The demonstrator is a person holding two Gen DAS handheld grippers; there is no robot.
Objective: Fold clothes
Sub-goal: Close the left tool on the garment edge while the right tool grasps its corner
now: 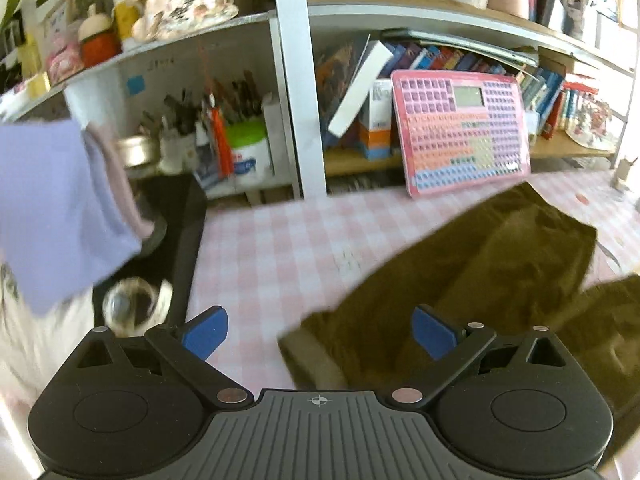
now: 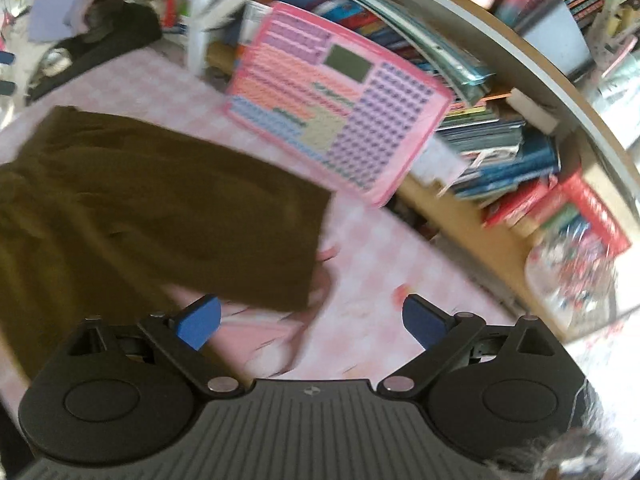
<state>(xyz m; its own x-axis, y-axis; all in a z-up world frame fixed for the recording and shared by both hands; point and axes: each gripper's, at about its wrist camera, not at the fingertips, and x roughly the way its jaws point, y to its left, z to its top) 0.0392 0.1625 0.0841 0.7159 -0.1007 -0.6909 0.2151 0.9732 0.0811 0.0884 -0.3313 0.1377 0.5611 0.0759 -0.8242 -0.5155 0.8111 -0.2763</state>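
**Left wrist and right wrist: both grippers spread wide over the olive garment**

Left wrist view first: the left gripper point(image 1: 320, 332) sits at 6 o'clock, its blue pads point(image 1: 205, 333) spread far apart, nothing between them. The olive-brown garment point(image 1: 492, 268) lies on the pink checked tablecloth point(image 1: 280, 248), stretching from centre out to 4 o'clock, its near edge reaching in front of the right-hand pad. At 9 o'clock a lavender cloth point(image 1: 52, 208) hangs in the frame, blurred. A pink keyboard toy point(image 1: 460, 132) leans against the bookshelf point(image 1: 420, 16) at 1 o'clock, books lined up behind it. At 10 o'clock a green-lidded tub point(image 1: 248, 152) holds pens and brushes.

Over to the right wrist view: the right gripper point(image 2: 312, 322) is just as released, blue pads point(image 2: 199, 322) wide apart and empty. The same garment fills the frame from 8 to 10 o'clock, one straight edge running toward centre, its corner ending just ahead of the left-hand pad. Bare tablecloth lies under the gap in the fingers. The keyboard toy stands at 12 o'clock, tilted against stacked books point(image 2: 508, 152) at 2 o'clock. Everything here is motion-blurred.
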